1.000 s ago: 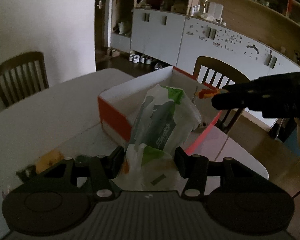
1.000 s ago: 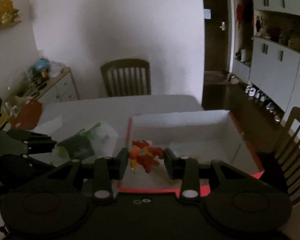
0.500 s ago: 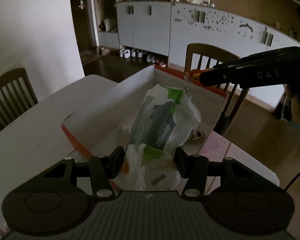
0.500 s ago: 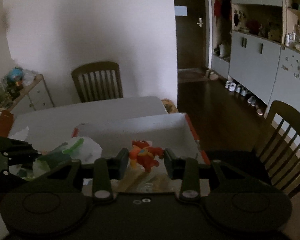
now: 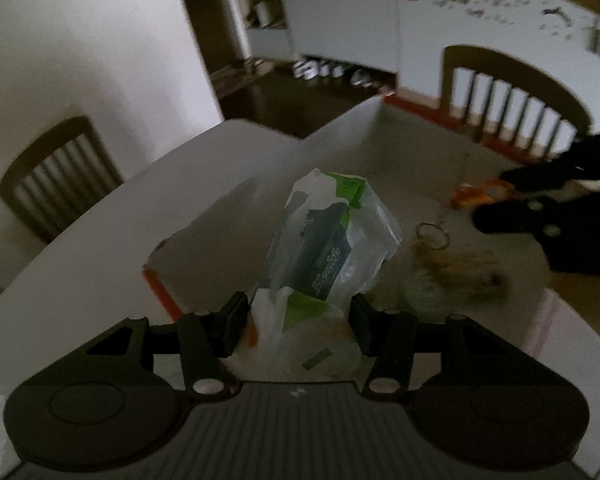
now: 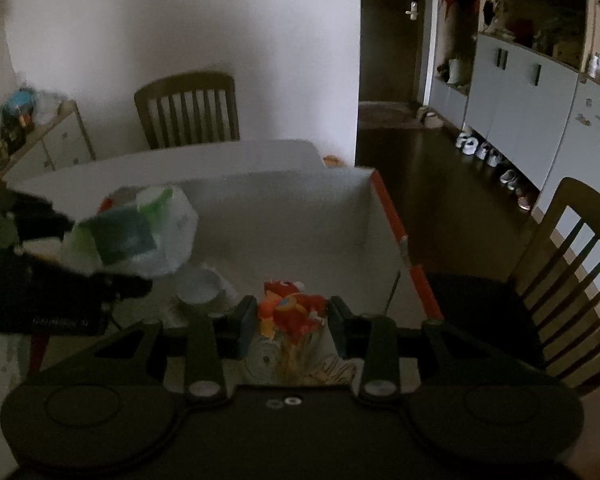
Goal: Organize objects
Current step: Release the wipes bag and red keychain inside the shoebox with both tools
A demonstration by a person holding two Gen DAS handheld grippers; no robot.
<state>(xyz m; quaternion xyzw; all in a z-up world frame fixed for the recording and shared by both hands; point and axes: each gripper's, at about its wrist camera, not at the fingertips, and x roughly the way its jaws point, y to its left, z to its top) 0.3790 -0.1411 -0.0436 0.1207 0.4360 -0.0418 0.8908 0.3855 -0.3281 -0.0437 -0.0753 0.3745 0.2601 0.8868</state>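
My left gripper is shut on a white and green plastic pack and holds it over the open white box with orange edges. From the right wrist view the same pack hangs above the box's left side, held by the left gripper. My right gripper is shut on a small red and orange toy figure, low inside the box. In the left wrist view the right gripper reaches in from the right with the toy.
The box floor holds a white cup, a key ring and brownish clutter. The box stands on a white table. Wooden chairs stand at the far and right sides. Cabinets line the back wall.
Both grippers have moved forward and down over the box, which fills more of each view. The pack and the toy stay gripped.
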